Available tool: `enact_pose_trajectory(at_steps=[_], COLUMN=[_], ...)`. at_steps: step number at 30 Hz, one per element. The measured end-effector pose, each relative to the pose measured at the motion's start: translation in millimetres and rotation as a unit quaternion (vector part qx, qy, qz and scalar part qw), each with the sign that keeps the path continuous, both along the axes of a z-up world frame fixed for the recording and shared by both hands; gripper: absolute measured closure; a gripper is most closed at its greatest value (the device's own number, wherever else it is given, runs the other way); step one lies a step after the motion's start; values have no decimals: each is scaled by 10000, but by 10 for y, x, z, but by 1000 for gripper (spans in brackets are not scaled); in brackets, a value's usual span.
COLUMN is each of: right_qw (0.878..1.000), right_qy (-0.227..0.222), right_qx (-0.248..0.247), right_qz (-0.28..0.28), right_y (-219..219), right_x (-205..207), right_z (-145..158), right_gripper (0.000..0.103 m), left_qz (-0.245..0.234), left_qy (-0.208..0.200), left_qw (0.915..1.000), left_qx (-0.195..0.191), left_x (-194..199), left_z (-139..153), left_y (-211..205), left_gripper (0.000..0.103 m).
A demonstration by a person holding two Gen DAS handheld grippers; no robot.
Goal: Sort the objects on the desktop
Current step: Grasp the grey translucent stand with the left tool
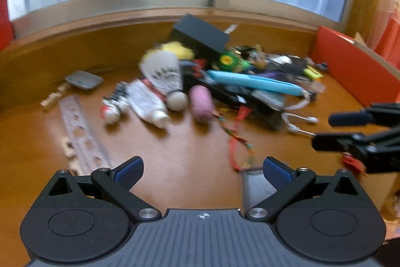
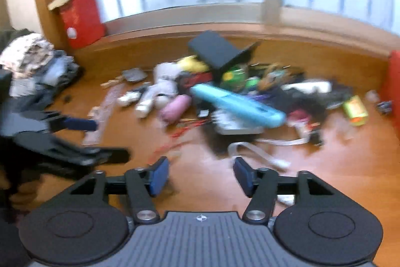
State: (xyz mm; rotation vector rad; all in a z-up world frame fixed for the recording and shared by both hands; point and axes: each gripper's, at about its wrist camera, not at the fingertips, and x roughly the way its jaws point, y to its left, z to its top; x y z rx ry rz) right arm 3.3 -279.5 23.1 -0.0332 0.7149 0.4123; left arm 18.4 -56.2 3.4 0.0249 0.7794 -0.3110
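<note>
Wooden desk (image 1: 187,142) | long blue plastic case (image 1: 252,82) | both tongs empty, spread

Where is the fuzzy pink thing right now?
The fuzzy pink thing lies on the wooden desk near the middle of the left wrist view, beside the round white ball and left of the long blue case. Neither gripper touches it.

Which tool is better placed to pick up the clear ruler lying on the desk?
Probably the left tool. The clear ruler lies on its side of the pile, just ahead of its open fingers. The right tool, also open and empty, faces the white cable instead.
</note>
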Motion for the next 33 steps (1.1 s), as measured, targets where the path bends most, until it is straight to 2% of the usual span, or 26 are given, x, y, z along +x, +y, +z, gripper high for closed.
enact_pose_trajectory(at_steps=[3,9,15,19,21,24,27,28,30,33], right_qw=[9996,9982,9952,9939,9931,9908,9881,9874,9873,9884], right_qy=[-113,-259,-426,-445,-450,-488,-503,-496,-425,-302], right_qx=[-238,-462,-507,-498,-493,-444,-401,-409,-450,-415], right_qz=[-55,275,718,881,960,1177,1395,1444,1466,1431], right_y=[-130,-214,-320,-498,-579,-668,-724,-741,-781,-849], right_x=[47,93,77,116,150,184,216,231,273,317], right_z=[-58,-168,-185,-202,-225,-241,-263,-278,-321,-378], right_gripper=[29,25,23,22,22,22,21,21,21,21], left_qz=[-58,13,499,1063,1437,2057,2748,2941,3200,3512], left_qy=[91,232,459,538,514,479,388,372,370,345], left_qw=[9999,9993,9966,9907,9848,9710,9475,9411,9362,9325], left_qx=[113,289,476,663,834,1121,1590,1629,1405,761], left_x=[-62,-166,-197,-240,-278,-331,-368,-377,-392,-381], left_z=[-38,-66,-136,-157,-150,-120,-99,-87,-45,8], left_y=[-166,-463,-690,-761,-756,-685,-624,-608,-582,-585], left_gripper=[0,3,6,6,5,5,5,5,4,0])
